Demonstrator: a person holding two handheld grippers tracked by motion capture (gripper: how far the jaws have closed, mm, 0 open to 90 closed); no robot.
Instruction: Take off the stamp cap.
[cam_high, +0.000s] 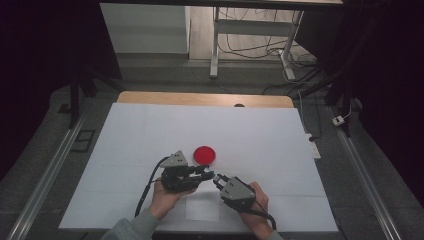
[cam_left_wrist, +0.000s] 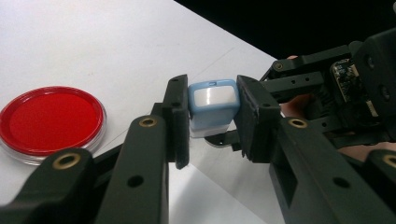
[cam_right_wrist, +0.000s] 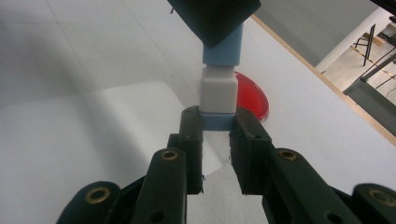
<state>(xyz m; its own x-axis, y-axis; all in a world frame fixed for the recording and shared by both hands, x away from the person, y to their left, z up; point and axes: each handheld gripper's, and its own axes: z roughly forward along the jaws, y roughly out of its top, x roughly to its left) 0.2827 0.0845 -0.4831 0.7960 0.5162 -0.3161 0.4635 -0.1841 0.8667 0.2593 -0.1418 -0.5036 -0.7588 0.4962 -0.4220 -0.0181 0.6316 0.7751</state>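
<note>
Stamp held at both ends, cap coming off

Left gripper (cam_left_wrist: 212, 121) clamps the stamp's blue body (cam_left_wrist: 212, 105); right gripper (cam_right_wrist: 215, 133) pinches its blue end cap (cam_right_wrist: 217, 121), white middle section (cam_right_wrist: 218, 91) exposed between. Stamp hangs above the table (cam_high: 150, 135), near the red ink pad (cam_high: 204, 155). Likely step: uncapping. Next: straight axial pull, no twisting.

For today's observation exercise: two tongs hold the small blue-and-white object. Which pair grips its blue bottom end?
The right tongs clamp the blue band at one end of the blue-and-white object; the left tongs grip the opposite, blue-rimmed end instead.
</note>
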